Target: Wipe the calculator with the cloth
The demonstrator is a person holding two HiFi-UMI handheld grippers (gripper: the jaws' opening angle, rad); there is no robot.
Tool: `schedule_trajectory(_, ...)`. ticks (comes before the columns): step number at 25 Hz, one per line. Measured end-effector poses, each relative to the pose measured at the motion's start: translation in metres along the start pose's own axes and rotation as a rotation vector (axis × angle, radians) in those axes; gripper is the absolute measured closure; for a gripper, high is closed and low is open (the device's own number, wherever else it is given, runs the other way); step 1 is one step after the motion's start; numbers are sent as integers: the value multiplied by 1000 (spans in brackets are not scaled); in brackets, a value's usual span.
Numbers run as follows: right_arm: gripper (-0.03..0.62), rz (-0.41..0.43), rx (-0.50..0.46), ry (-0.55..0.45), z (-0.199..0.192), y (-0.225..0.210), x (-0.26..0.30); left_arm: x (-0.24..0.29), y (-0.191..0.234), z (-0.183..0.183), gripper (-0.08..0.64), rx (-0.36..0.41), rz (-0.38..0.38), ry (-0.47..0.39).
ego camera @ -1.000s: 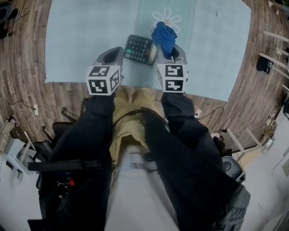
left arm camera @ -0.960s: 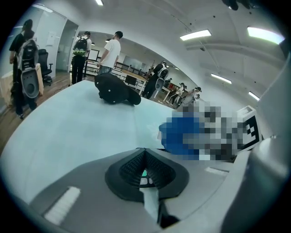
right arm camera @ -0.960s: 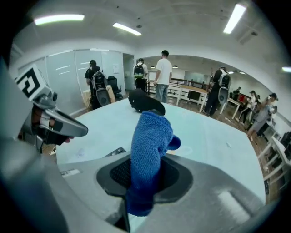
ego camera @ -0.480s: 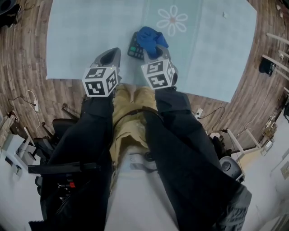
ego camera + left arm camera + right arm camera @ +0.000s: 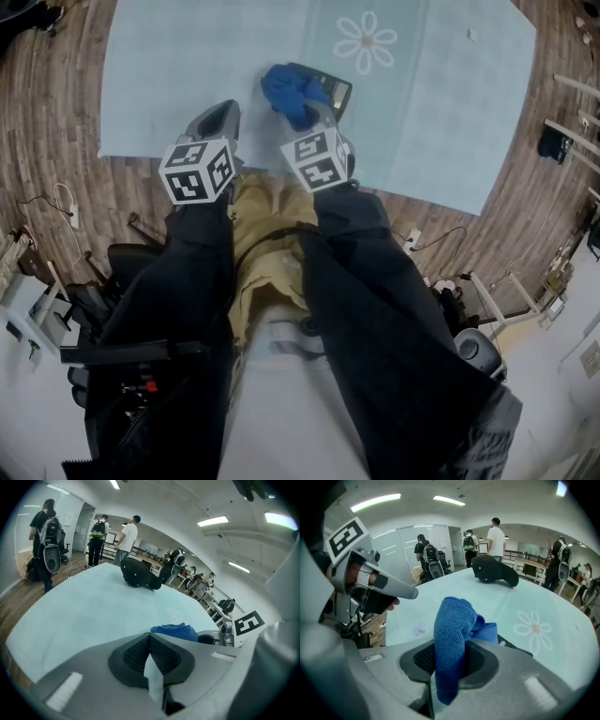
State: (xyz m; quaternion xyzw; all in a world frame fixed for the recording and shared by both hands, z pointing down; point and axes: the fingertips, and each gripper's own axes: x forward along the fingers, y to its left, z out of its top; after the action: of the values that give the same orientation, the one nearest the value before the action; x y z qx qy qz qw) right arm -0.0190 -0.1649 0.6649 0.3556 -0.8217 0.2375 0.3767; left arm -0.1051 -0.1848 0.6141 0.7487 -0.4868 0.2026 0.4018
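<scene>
In the head view the dark calculator point(image 5: 330, 90) lies on the pale blue mat point(image 5: 169, 66). Only its right end shows past the blue cloth point(image 5: 284, 87) pressed on it. My right gripper point(image 5: 307, 114) is shut on that cloth. The right gripper view has the cloth point(image 5: 453, 634) bunched between the jaws of my right gripper point(image 5: 452, 656), with a dark edge of the calculator point(image 5: 514, 647) behind it. My left gripper point(image 5: 223, 111) hovers left of the calculator, apart from it. Seen from its own camera, the left gripper point(image 5: 150, 639) is shut and holds nothing, and the cloth point(image 5: 176, 631) shows beyond its tips.
A white flower print point(image 5: 366, 42) marks the mat beyond the calculator. A black bag point(image 5: 494, 573) sits at the table's far side. Wooden tabletop point(image 5: 56, 122) borders the mat at left and near me. Several people stand beyond the table.
My right gripper has swept the cloth leftwards over the calculator, from its right end to its left part. The left gripper has hardly moved.
</scene>
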Motion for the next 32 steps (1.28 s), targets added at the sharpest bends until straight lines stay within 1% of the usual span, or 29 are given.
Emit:
schedule_trajectory(6,500,88,37,-55,4,25,4,-4,5,-4,560,-7,11,-8)
schedule_trajectory(8,500,97,59,-80,11,28,-3,-7,7,-3,560,-9,11,-13)
schedule_trajectory(11,500,85,94,-135,24,22,-22,-10,7,-1,560,-9,6,-22)
schedule_trajectory(16,500,20,134,-219,43,-10,-59,-11,6,1,560,-9,-4,-31)
schedule_trajectory(18,499,-29,144,-244,48,-30,-73,-11,4,1,560,-8,-6,-33)
schedule_trajectory(22,500,-151,154,-248,46,-79,-93,-9,4,0,560,-12,-5,-31)
schedule_trajectory(24,499,-210,133,-236,44,-96,-98,-11,6,-2,560,-13,-4,-29)
schedule_trajectory(28,499,-312,39,-171,38,-116,-93,-12,8,-5,560,-12,-3,-24)
schedule_trajectory(30,499,-318,-2,-115,28,-115,-77,-12,8,-7,560,-13,-2,-19)
schedule_trajectory(32,499,-288,-21,-56,13,-106,-57,-12,9,-9,560,-15,-2,-14)
